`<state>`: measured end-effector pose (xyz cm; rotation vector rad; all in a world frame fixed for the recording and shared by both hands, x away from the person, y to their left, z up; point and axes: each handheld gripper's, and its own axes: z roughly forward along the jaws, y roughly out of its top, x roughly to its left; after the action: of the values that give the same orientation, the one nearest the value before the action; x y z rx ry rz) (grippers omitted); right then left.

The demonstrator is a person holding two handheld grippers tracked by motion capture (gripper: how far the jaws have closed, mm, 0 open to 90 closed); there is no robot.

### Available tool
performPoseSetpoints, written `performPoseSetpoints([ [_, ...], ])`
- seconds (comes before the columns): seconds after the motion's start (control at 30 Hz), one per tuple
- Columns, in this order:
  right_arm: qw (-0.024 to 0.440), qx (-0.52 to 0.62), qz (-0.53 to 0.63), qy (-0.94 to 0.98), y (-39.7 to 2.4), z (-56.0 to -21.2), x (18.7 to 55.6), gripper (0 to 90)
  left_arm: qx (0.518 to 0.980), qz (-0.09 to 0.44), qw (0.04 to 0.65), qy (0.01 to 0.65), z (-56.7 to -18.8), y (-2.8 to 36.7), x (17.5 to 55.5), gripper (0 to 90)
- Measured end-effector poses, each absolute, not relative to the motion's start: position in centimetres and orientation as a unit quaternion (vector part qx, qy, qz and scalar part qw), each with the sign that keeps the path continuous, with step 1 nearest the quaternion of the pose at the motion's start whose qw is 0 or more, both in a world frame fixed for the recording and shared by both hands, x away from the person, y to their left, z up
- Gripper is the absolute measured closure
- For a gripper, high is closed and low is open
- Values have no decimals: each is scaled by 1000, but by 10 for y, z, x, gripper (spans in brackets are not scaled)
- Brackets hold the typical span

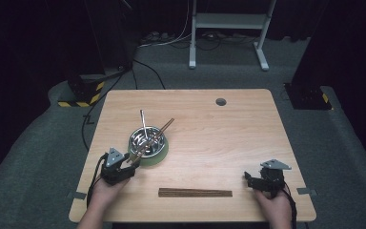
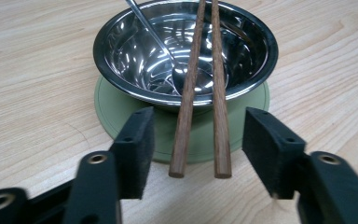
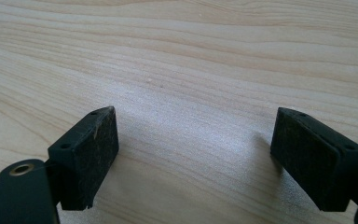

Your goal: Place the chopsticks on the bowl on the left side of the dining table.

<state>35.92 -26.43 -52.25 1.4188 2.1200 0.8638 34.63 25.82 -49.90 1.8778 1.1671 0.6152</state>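
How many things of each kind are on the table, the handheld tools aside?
Steel bowl: 1
Green mat: 1
Spoon: 1
Chopsticks across the bowl: 2
Dark wooden strip, possibly more chopsticks: 1
Total: 6

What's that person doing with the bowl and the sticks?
A person holds a gripper in each hand at a wooden table. The left gripper is open around the near ends of two chopsticks, without pinching them. The chopsticks lie across a shiny bowl that sits on a green mat with a spoon inside. The right gripper is open over bare table, holding nothing. A dark wooden strip lies near the front edge between the hands.
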Motion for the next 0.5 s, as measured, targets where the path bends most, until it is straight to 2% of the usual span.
performPoseSetpoints([
  [0.03,222,514,313,767,-264,-523,359,146,746,246,412,462,-500,259,345,518],
  [0.27,223,513,313,768,-264,-523,359,146,742,247,421,458,-500,261,340,686],
  [0.5,223,513,313,768,-264,-523,359,146,738,250,430,455,-497,261,337,762],
])
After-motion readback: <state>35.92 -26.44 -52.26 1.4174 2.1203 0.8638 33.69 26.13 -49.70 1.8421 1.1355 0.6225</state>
